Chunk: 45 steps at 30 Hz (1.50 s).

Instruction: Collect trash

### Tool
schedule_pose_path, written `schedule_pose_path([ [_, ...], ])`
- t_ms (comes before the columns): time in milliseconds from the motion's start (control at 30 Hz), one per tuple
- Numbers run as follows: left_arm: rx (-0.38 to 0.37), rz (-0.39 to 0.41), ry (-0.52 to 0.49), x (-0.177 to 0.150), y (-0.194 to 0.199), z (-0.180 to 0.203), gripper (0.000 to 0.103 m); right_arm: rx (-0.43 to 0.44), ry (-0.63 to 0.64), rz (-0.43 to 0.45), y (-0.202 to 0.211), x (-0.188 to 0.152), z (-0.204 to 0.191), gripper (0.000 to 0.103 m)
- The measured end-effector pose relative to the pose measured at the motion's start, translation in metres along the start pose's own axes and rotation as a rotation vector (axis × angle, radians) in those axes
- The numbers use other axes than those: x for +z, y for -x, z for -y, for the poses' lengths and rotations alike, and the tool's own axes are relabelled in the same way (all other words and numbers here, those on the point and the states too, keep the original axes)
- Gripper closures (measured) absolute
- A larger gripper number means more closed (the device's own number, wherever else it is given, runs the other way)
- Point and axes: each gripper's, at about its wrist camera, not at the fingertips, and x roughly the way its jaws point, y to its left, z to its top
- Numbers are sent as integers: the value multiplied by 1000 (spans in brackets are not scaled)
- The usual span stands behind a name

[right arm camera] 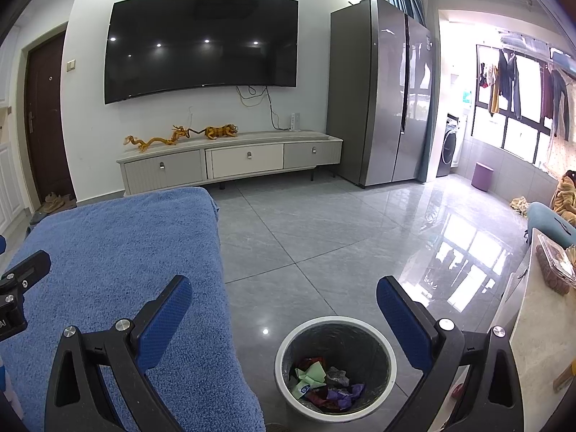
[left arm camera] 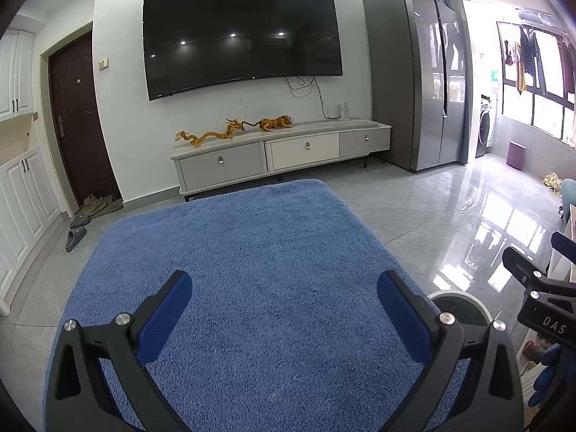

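A round bin (right arm camera: 300, 331) with a white rim stands on the grey floor, right of the blue towel-covered table (right arm camera: 118, 259). Several crumpled wrappers (right arm camera: 324, 385), green, purple and red, lie in its bottom. My right gripper (right arm camera: 284, 306) is open and empty, held above the bin. My left gripper (left arm camera: 284, 298) is open and empty above the blue towel (left arm camera: 252, 252), with nothing on the towel. The bin's rim (left arm camera: 459, 297) shows just right of it. The right gripper's body (left arm camera: 540, 288) shows at the right edge.
A low TV cabinet (right arm camera: 230, 162) with a wall TV (right arm camera: 201, 41) stands at the far wall, a grey fridge (right arm camera: 381, 90) to its right. A pale counter (right arm camera: 540, 309) with a food container (right arm camera: 554, 266) is at the right edge. Open floor (right arm camera: 342, 223) lies beyond the bin.
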Motion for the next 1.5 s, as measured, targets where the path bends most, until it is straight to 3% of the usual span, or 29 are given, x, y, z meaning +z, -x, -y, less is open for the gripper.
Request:
schedule_pose_path([
  [1500, -24, -12, -11, -2, 0, 0, 0, -19, -8, -9, 1, -4, 4, 0],
])
